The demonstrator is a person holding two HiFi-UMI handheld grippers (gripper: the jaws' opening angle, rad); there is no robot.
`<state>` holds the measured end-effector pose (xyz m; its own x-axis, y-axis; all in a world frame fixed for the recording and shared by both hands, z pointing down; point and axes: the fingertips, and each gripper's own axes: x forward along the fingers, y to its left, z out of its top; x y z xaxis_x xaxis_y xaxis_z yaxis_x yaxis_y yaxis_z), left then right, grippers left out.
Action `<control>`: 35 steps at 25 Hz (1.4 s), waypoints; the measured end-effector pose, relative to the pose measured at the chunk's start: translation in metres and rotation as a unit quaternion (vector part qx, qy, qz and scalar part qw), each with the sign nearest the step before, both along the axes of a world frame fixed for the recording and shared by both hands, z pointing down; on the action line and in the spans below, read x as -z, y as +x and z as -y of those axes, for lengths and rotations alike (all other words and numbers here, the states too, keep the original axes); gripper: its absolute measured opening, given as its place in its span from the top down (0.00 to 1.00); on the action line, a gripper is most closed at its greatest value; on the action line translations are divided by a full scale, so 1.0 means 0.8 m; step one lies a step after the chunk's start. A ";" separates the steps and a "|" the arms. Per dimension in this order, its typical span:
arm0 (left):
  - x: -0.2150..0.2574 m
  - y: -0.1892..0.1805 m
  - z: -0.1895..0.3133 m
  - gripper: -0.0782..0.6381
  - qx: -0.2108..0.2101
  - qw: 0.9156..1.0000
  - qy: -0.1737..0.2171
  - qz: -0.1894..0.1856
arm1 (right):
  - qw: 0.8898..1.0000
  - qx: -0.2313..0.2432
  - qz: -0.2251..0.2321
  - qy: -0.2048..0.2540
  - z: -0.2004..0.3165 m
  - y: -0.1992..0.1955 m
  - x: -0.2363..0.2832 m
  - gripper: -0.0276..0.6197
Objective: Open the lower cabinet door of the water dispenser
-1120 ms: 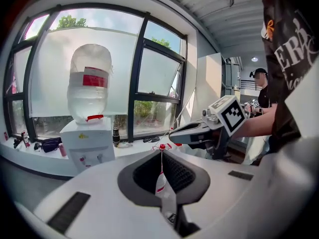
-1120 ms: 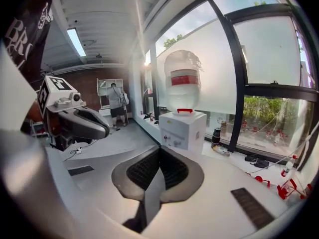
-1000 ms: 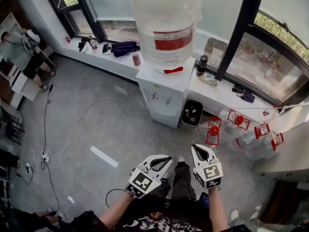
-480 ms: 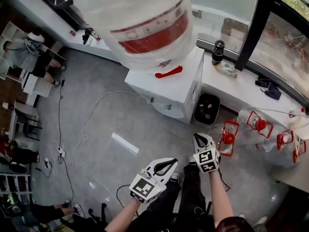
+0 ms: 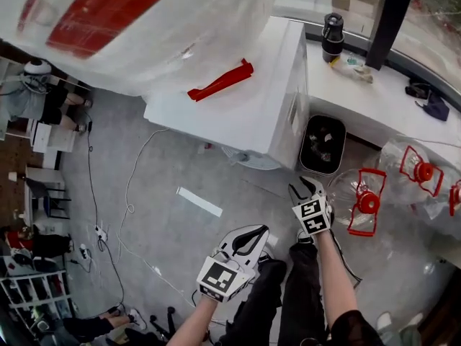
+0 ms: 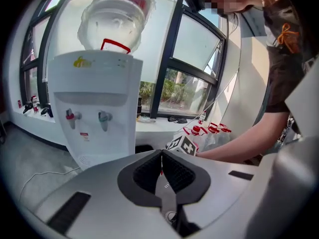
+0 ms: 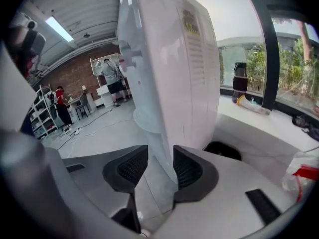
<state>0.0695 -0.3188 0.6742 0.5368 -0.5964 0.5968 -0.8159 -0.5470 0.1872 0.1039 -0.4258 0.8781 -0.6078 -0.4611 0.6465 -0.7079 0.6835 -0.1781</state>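
Now, right gripper (image 5: 306, 187) jaws opening, nothing between, near water dispenser (image 5: 238, 114) corner; left gripper (image 5: 261, 231) pinched shut. Lower cabinet door (image 7: 157, 148) low on dispenser front: set your pads squarely over its edge.

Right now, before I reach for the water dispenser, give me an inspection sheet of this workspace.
Surface: grey floor.
Job's things: white water dispenser, big bottle on top; not gripped.
Clutter: black bin beside the dispenser; empty jugs with red handles; white strip on the floor.
Grippers: left gripper shut, empty; right gripper opening, nothing gripped, dispenser's corner ahead of it.
Cables: white cable across the floor; power strip.
Surroundings: window ledge with a black flask; people at the left edge.
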 end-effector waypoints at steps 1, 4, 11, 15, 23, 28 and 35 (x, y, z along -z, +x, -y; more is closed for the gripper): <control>-0.016 -0.002 0.003 0.86 -0.005 1.000 0.002 0.002 | 1.000 0.002 -0.004 0.001 0.009 -0.006 -0.022 0.69; -0.063 -0.013 0.008 0.86 -0.022 1.000 0.006 0.006 | 1.000 0.018 -0.017 0.001 0.031 -0.024 -0.080 0.63; -0.142 -0.043 0.011 0.86 -0.024 0.999 0.003 0.024 | 0.997 0.052 -0.053 0.021 0.070 -0.039 -0.154 0.59; -0.158 -0.052 0.013 0.86 -0.025 0.999 -0.001 0.027 | 0.996 0.058 -0.063 0.022 0.079 -0.046 -0.161 0.60; -0.149 -0.058 0.012 0.86 -0.027 0.999 0.006 0.020 | 0.996 0.033 -0.081 0.006 0.071 -0.046 -0.161 0.67; -0.139 -0.072 0.006 0.86 -0.029 0.999 0.006 0.025 | 0.989 0.114 -0.091 -0.002 0.015 -0.067 -0.161 0.67; -0.123 -0.087 -0.035 0.86 -0.013 0.999 -0.002 0.032 | 0.985 0.160 -0.044 -0.044 -0.104 -0.150 -0.164 0.64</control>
